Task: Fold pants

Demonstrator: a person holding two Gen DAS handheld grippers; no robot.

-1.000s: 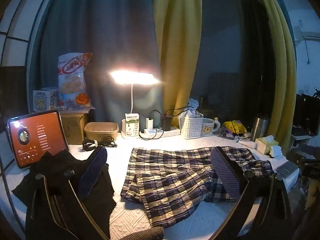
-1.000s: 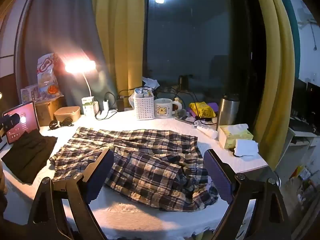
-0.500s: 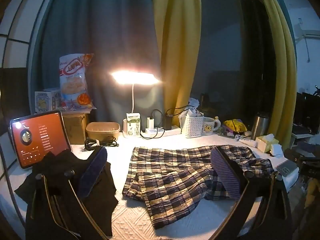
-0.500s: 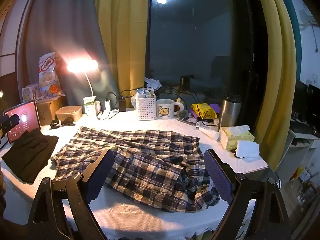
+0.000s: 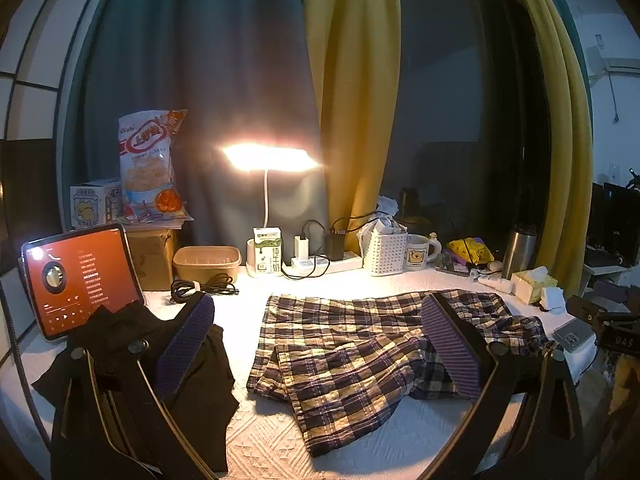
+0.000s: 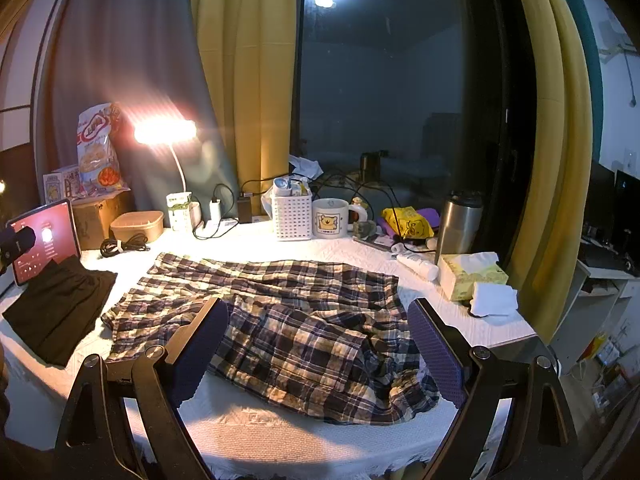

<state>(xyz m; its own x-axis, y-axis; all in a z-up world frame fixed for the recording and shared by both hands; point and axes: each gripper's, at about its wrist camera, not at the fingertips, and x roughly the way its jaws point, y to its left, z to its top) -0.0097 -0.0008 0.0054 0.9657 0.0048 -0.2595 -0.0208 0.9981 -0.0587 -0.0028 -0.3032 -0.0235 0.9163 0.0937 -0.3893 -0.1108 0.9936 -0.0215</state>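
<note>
Left wrist view: the left gripper hovers above the table with its jaws spread wide and nothing between them. The plaid pants lie rumpled across the middle of the white-covered table, one leg reaching toward the near edge. A black garment sits just beside them at the left edge, in front of a lit tablet that leans in the far left corner. Along the far edge stand a glowing desk lamp, a milk carton, a white basket and a mug.

From the right wrist view, the right gripper likewise hangs with jaws wide apart and empty, over the near half of the pants. The waistband end bunches at the near right corner of the table. A tissue box rests near the right edge, with a steel tumbler behind it.
</note>
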